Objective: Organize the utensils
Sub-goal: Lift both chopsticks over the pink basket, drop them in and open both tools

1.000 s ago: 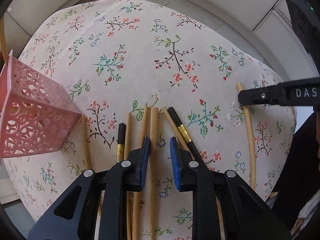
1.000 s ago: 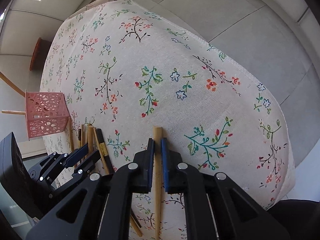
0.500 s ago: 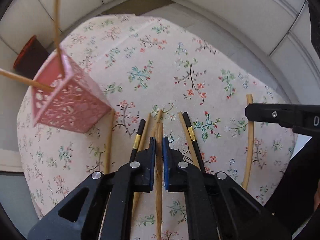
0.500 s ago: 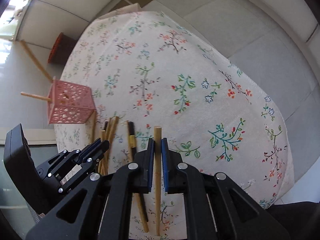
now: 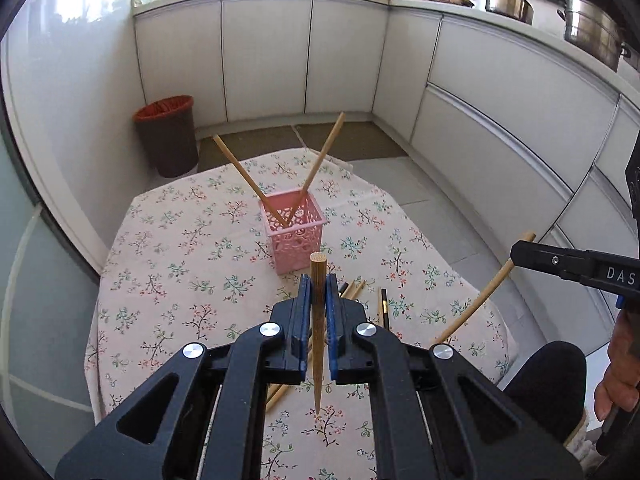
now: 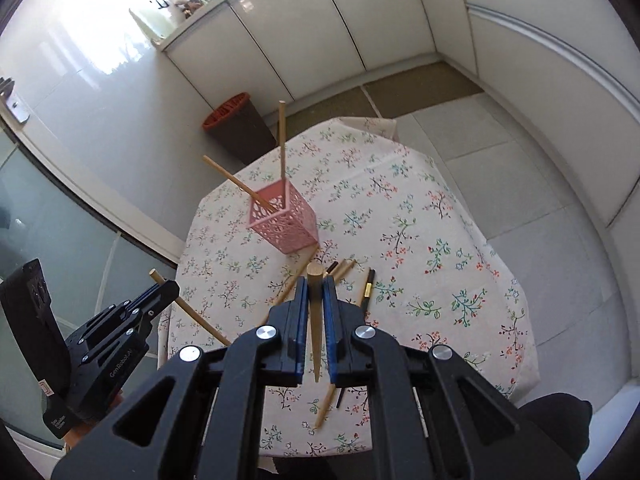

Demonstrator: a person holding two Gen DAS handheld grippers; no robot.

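My left claw (image 5: 318,294) grips one chopstick (image 5: 318,320), my right claw (image 6: 316,294) grips another stick (image 6: 314,320), above the bench (image 5: 180,264)

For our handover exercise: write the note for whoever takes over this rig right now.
Left gripper: shut on a wooden chopstick, lifted off the table.
Right gripper: shut on another chopstick, also lifted.
Pink basket: upright mid-table.
Done: two chopsticks lean in the basket.
Left: drop both held ones in, then collect the loose chopsticks lying in front of the basket.
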